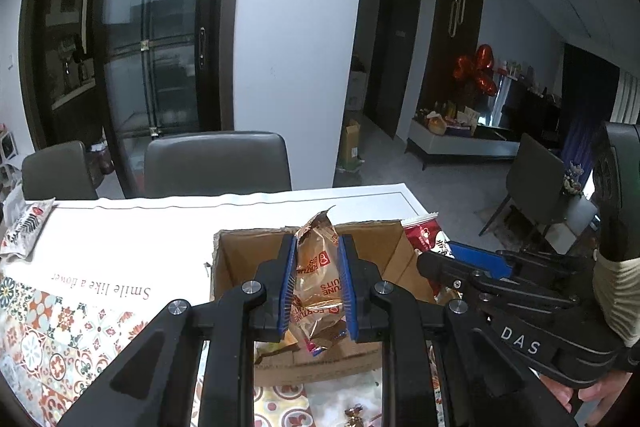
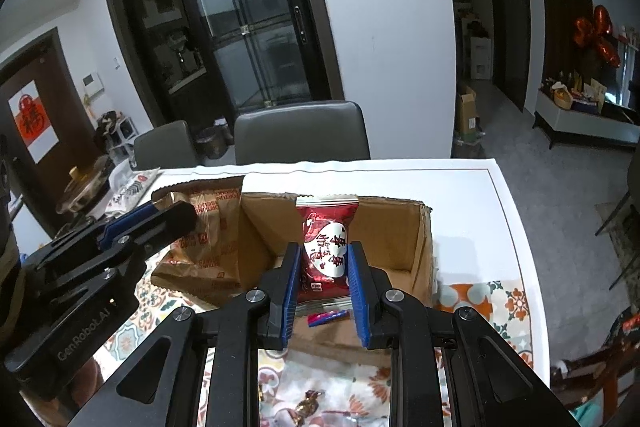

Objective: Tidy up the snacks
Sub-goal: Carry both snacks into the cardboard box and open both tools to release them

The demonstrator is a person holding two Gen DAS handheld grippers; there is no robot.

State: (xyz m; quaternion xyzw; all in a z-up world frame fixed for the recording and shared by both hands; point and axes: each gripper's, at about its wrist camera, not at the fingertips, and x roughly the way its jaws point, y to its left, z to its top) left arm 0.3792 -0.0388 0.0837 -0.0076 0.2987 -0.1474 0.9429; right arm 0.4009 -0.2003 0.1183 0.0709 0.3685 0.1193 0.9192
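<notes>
Cardboard box (image 2: pixel 416 239) hides the red packet's (image 2: pixel 326 247) lower edge.

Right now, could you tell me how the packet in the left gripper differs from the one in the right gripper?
The left packet is golden-brown with red lettering; the right packet is dark red with a white patch. The left packet looks crumpled, its top edge torn or ragged; the right packet is smooth and flat-topped. Both stand upright, each clamped between blue pads, left gripper and right gripper, above the cardboard box.
</notes>
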